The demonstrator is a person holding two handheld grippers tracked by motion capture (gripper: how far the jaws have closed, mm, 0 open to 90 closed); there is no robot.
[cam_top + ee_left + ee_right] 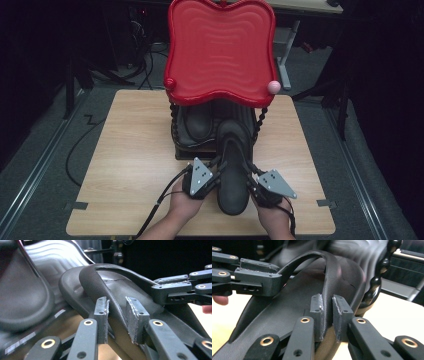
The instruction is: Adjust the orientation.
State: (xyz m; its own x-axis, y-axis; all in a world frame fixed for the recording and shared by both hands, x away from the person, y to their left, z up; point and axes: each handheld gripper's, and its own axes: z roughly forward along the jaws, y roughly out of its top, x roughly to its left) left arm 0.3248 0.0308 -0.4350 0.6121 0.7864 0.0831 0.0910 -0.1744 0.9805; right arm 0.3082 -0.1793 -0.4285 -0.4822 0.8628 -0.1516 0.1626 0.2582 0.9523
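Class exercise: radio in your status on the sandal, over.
Left gripper and right gripper each shut on a strap of the black sandal. Toe end under the red tray of the rack, beside a second sandal.

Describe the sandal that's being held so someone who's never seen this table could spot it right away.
Start at the red tray topping the small black rack at the middle of the wooden table. Below it, two dark sandals sit side by side. The one meant is the black sandal that juts out of the rack toward the person, its strap pinched between the left tool and the right tool; the other sandal lies tucked underneath.
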